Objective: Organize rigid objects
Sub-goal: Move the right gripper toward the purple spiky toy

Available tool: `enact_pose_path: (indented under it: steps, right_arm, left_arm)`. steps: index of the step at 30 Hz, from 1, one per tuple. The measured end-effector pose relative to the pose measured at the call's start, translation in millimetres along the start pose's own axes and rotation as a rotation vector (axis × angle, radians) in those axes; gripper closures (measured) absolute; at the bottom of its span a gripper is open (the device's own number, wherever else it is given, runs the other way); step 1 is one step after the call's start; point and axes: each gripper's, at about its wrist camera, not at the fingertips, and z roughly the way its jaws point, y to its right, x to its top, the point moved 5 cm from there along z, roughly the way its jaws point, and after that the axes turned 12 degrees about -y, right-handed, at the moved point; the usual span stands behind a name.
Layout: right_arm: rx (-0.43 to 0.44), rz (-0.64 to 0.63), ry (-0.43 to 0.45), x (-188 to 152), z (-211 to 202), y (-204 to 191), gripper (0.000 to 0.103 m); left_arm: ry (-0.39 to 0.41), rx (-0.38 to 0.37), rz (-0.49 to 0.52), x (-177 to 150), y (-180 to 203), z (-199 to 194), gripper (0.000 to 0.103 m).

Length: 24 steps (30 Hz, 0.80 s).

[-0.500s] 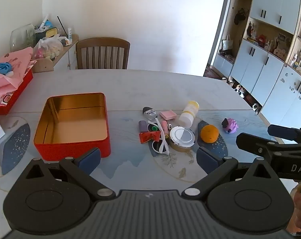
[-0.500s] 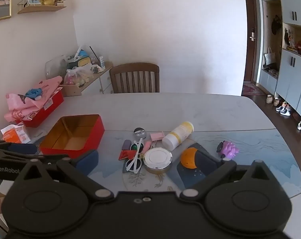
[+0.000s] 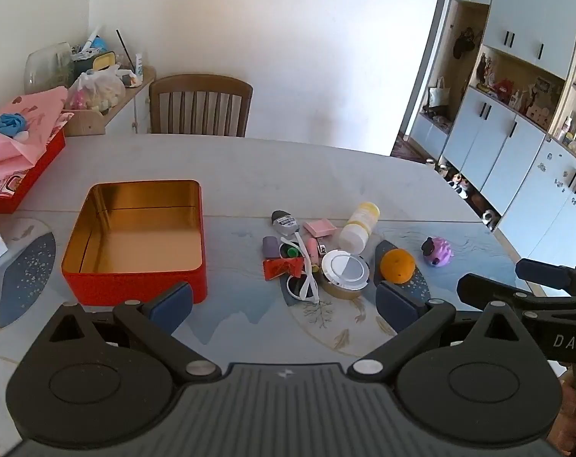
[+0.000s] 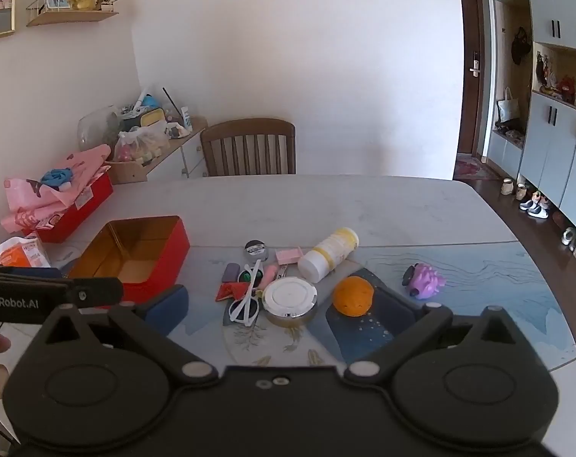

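Note:
An open red tin box (image 3: 135, 243) (image 4: 135, 255) with a gold inside stands on the table at the left. To its right lies a pile: white sunglasses (image 3: 305, 278) (image 4: 246, 304), a round silver-lidded tin (image 3: 345, 270) (image 4: 289, 299), a white and yellow bottle (image 3: 358, 224) (image 4: 327, 253) on its side, a pink block (image 3: 319, 227), a red wrapper (image 3: 282, 267). An orange (image 3: 397, 265) (image 4: 353, 296) and a purple toy (image 3: 436, 252) (image 4: 424, 280) lie further right. My left gripper (image 3: 284, 304) and right gripper (image 4: 288, 312) are both open and empty, held above the table's near edge.
A wooden chair (image 3: 201, 104) stands at the far side of the table. A red box with pink cloth (image 3: 17, 152) sits at the far left. An orange packet (image 4: 21, 253) lies at the left edge. Cabinets (image 3: 516, 133) line the right wall.

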Motion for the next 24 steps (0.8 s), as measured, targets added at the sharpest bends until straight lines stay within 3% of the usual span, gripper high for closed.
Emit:
enact_pose_path:
  steps: [24]
  right_arm:
    - [0.070, 0.000, -0.059, 9.9, 22.9, 25.1, 0.001]
  left_arm:
    - [-0.014, 0.018, -0.036, 10.9, 18.0, 20.2, 0.000]
